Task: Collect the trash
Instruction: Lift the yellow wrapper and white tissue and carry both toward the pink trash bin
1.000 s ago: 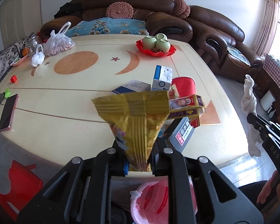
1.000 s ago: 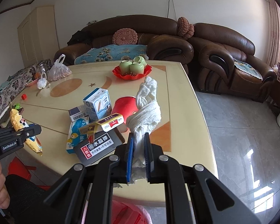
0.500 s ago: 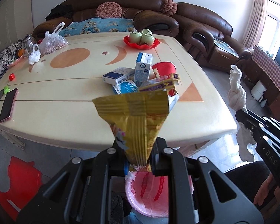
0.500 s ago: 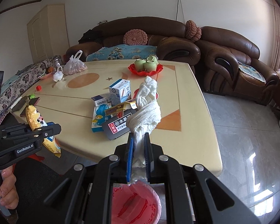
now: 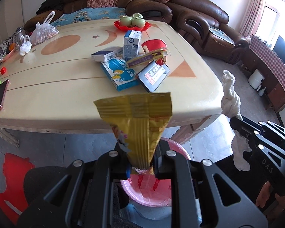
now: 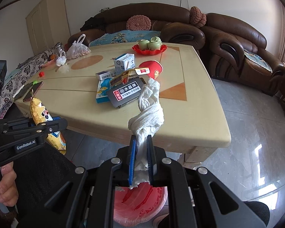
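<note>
Clamped in the left claw [image 5: 140, 168] is a yellow wrapper [image 5: 138, 125], its jaws closed tight on the narrow end. A twisted white tissue [image 6: 148, 117] is pinched between the closed jaws of the right claw [image 6: 141, 161]. A pink-lined bin [image 6: 140, 205] is seen directly beneath both claws, on the floor. Ahead of the claws, on the worktop [image 5: 47, 95], a heap of boxes [image 5: 123, 74], a carton [image 5: 132, 44] and a red cup [image 5: 153, 44] is noted. Beyond that heap a red tray [image 6: 149, 49] of green cups is noted.
</note>
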Motion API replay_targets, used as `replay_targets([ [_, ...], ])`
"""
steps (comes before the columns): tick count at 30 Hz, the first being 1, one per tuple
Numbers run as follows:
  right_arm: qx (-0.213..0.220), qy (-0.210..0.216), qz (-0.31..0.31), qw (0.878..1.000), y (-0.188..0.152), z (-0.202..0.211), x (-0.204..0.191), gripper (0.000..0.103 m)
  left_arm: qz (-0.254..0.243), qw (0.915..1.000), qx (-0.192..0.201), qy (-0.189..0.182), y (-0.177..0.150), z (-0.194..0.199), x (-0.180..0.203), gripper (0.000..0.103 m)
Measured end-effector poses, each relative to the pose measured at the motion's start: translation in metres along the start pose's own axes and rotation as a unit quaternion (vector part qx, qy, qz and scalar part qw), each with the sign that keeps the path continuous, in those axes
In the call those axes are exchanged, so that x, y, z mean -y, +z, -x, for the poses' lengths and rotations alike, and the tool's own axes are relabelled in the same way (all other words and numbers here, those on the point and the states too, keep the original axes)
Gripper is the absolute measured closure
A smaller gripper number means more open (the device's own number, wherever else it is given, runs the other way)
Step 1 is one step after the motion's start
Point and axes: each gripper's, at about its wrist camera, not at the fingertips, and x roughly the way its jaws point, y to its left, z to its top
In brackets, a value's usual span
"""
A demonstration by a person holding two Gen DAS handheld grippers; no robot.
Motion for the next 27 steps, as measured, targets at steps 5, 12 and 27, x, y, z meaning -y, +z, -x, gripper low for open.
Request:
replay_targets([
  [5,-0.023,0.004,-0.005,1.0,-0.017,-0.009,0.0,0.091,-0.005,0.9997,-0.014,-0.021,-0.011,-0.008,0.002,0.086],
  [12,-0.054,0.012,-0.018,0.998,-0.036,-0.025,0.005,0.091,-0.019,0.9985,-0.046,-0.025,-0.028,-0.025,0.01,0.086],
  [27,-0.123,0.026,-0.035,0.991,-0.069,-0.075,0.011,0.091,-0.018,0.9905,-0.13,-0.039,-0.064,-0.086,0.022,0.086],
])
